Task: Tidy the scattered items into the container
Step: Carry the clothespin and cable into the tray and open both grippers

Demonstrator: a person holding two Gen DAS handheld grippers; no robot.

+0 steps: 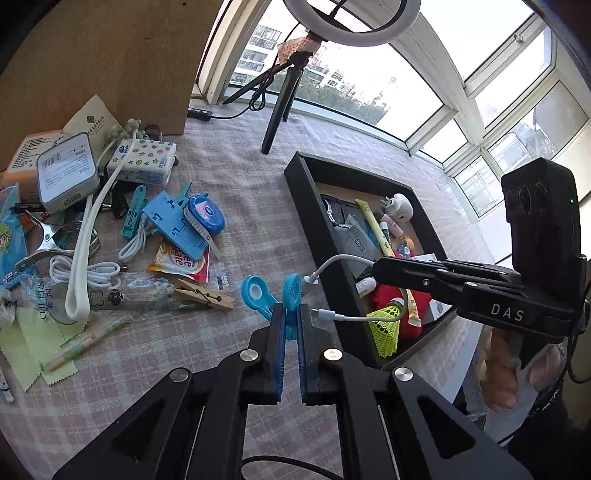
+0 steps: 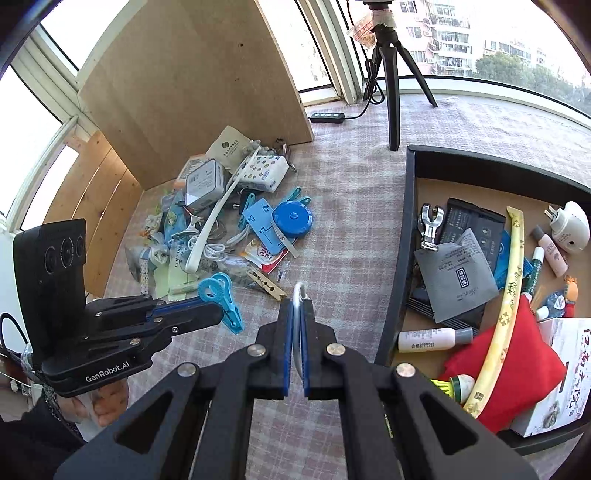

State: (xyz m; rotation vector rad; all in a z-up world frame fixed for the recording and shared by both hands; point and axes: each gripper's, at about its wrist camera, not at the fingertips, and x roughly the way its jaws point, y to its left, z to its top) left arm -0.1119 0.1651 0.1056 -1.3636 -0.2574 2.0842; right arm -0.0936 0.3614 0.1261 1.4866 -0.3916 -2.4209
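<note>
Left gripper [image 1: 291, 314] clamped on blue clip [image 1: 271, 293]; right gripper [image 2: 297, 314] clamped on white cable [image 1: 341, 288]. Both above surface [image 2: 351, 206], clutter pile [image 2: 207, 229] left, black tray [image 2: 410, 236] right.

A black tripod [image 2: 392, 92] w/ white ring light [image 1: 351, 22] is stood on pink checked tablecloth [image 2: 351, 206]; a brown cardboard panel [image 2: 192, 85] is propped nr window.
</note>
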